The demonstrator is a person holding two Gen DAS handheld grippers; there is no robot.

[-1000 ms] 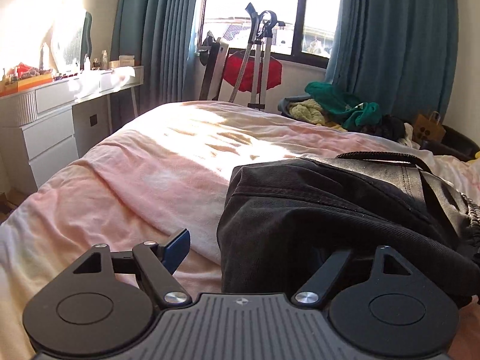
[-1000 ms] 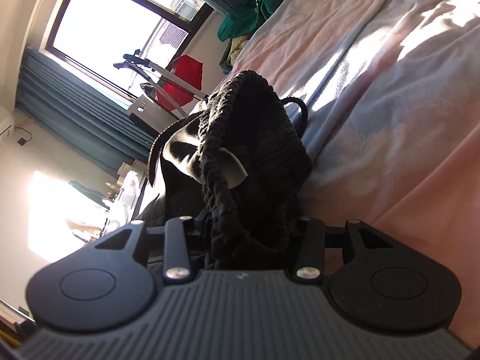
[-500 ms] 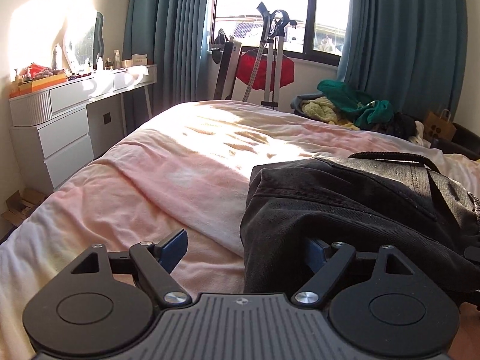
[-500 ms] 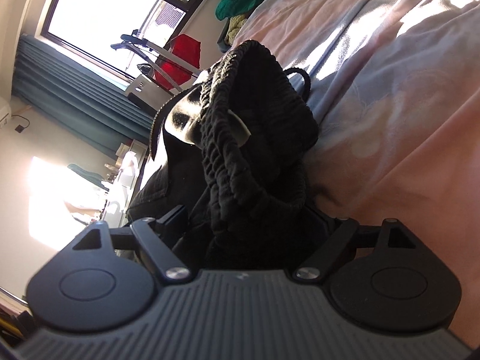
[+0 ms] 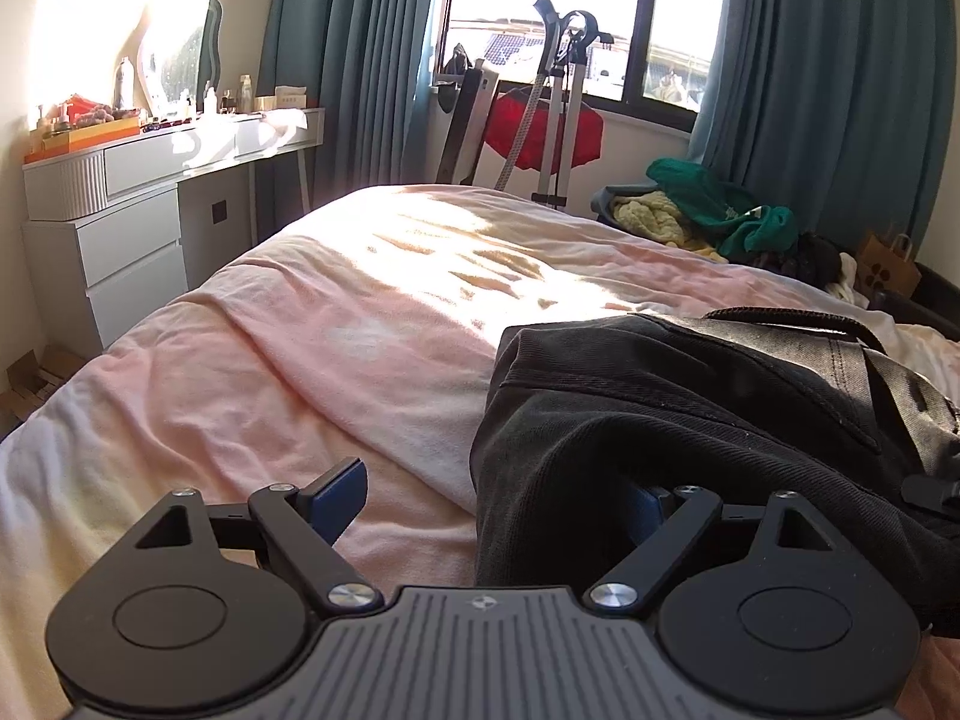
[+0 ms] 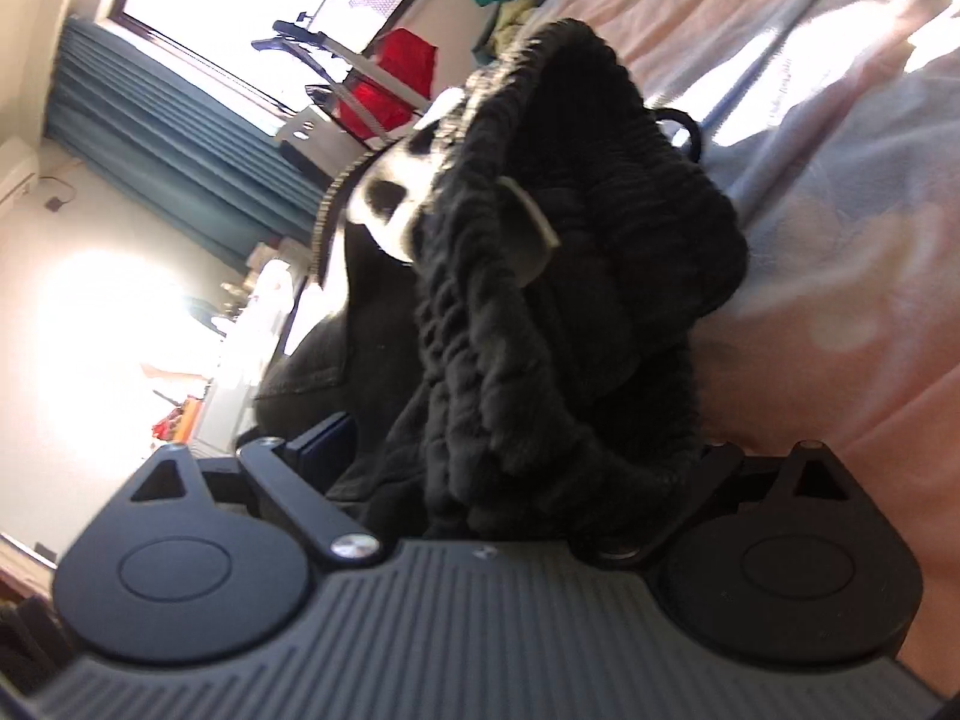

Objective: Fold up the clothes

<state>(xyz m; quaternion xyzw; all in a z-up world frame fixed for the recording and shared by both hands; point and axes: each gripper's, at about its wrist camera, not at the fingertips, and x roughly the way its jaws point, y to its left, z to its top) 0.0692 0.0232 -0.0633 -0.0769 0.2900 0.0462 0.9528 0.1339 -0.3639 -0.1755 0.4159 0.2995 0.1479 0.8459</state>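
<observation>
1. On the near right part of the pink bed (image 5: pixel 360 324), black pants (image 5: pixel 690 420) lying in a soft heap, dark denim with a stitched pocket seam on top.
2. Low at the near edge, left gripper (image 5: pixel 498 501) with jaws spread wide, not gripping anything.
3. Left blue pad (image 5: pixel 339 492) bare over the pink sheet, clear of the cloth.
4. Right pad tucked under the edge of the black pants, mostly hidden by the fabric.
5. Far left by the wall, white dresser (image 5: pixel 120 222) with small bottles and boxes on top, and a wavy mirror above.
6. Far behind the bed, bright window (image 5: pixel 540 6) with teal curtains (image 5: pixel 828 90) on both sides.
7. Under the window, metal stand (image 5: pixel 558 108) with something red (image 5: pixel 543 132) hanging behind it.
8. Far right beyond the bed, pile of clothes (image 5: pixel 714 210), green and pale yellow, beside a brown paper bag (image 5: pixel 888 267).
9. From the right wrist view, tilted sideways and a bit blurry, same black pants (image 6: pixel 570 300) with a stretchy gathered waistband and a small pale tag.
10. Right gripper (image 6: pixel 516 468) with jaws spread apart, waistband bunched loosely between them, not pinched.
11. Left finger with its blue pad (image 6: pixel 327 444) showing; right finger covered by the cloth.
12. Pink sheet (image 6: pixel 840 240) to the right of the pants, with sun and shadow on it.
</observation>
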